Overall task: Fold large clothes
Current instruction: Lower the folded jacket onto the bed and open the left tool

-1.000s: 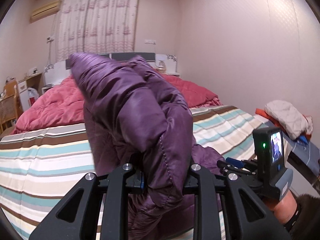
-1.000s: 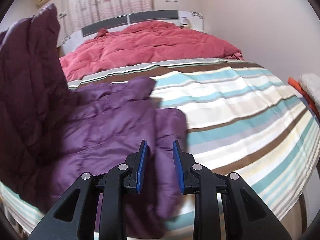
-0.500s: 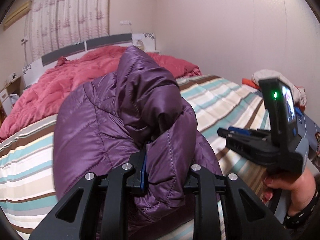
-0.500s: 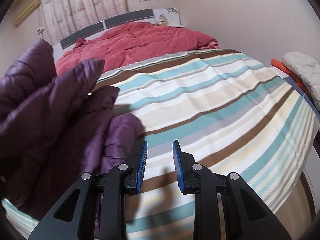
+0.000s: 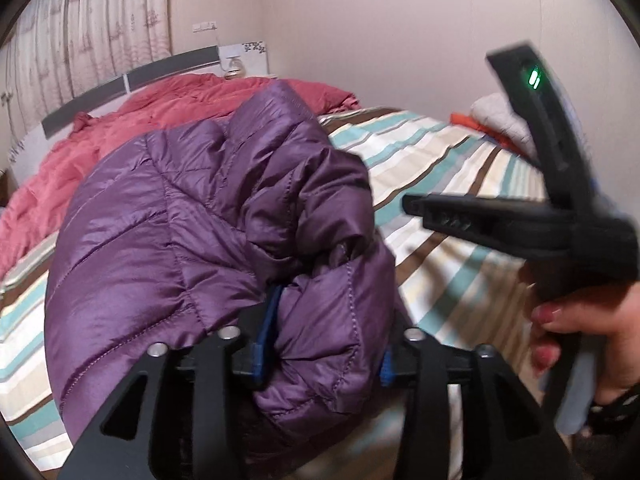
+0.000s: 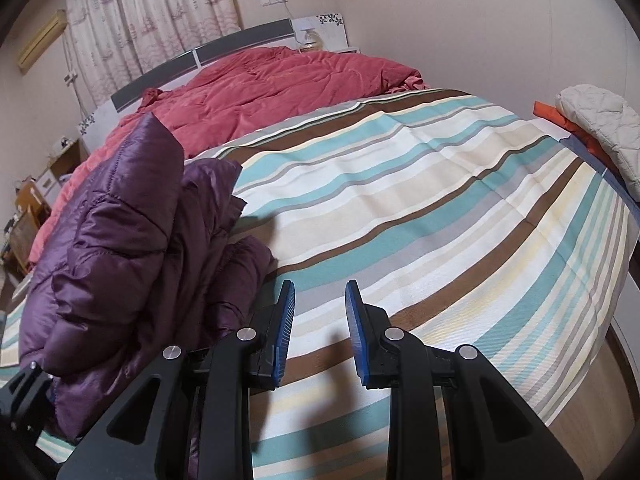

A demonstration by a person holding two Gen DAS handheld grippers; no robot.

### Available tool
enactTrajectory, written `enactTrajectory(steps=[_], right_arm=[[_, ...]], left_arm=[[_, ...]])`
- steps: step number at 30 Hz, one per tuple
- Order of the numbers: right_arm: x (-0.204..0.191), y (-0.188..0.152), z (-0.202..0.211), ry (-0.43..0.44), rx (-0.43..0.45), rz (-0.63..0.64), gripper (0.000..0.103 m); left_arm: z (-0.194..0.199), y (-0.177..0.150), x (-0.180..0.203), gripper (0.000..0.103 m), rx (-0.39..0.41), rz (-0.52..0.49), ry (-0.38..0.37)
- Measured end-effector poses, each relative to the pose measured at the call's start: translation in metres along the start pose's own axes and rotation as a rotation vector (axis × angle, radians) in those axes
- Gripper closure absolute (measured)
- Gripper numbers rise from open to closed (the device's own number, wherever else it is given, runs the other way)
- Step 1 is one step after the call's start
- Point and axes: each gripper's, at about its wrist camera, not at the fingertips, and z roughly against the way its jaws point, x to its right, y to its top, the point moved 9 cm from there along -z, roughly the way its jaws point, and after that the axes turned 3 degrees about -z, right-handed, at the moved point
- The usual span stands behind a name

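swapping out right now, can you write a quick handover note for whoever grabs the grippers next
Left gripper: jaws have just been opening, a fold of the purple puffer jacket is between them, grip loosening.
Right gripper: open, empty, over bare striped bedsheet beside the jacket.
Jacket lies bunched on the sheet's left part, in front of the red duvet.
Done: part of it folded over onto itself.
Left: free the left jaws, flatten, finish folding.

Our left tongs (image 5: 320,344): angled downward, jaws just been opening, padded fabric bulging between them. Our right tongs (image 6: 320,332): angled downward, jaws parted, nothing between; our right hand (image 5: 580,332) grips the handle.
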Motion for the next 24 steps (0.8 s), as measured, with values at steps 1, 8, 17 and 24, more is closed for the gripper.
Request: enactTrajectory(steps=[1,8,17,24], right_arm=[[-0.001,0.001,0.001,0.007,0.002,-0.001,0.077],[-0.009,0.007,0.012,0.044,0.021,0.004,0.077],[-0.049,0.034,0.045,0.142,0.096,0.055,0.077],[-0.129,0.048,0.039,0.233,0.094,0.196,0.077]], left_arm=[[0.005,0.003,-0.002,0.042,0.012,0.012,-0.027],[0.072,0.027,-0.022,0.02,0.188,0.107,-0.101],[0.07,-0.009,-0.175,0.022,0.127,0.408,0.256],[0.039,-0.024,-0.155,0.031,0.046,0.322,0.201]])
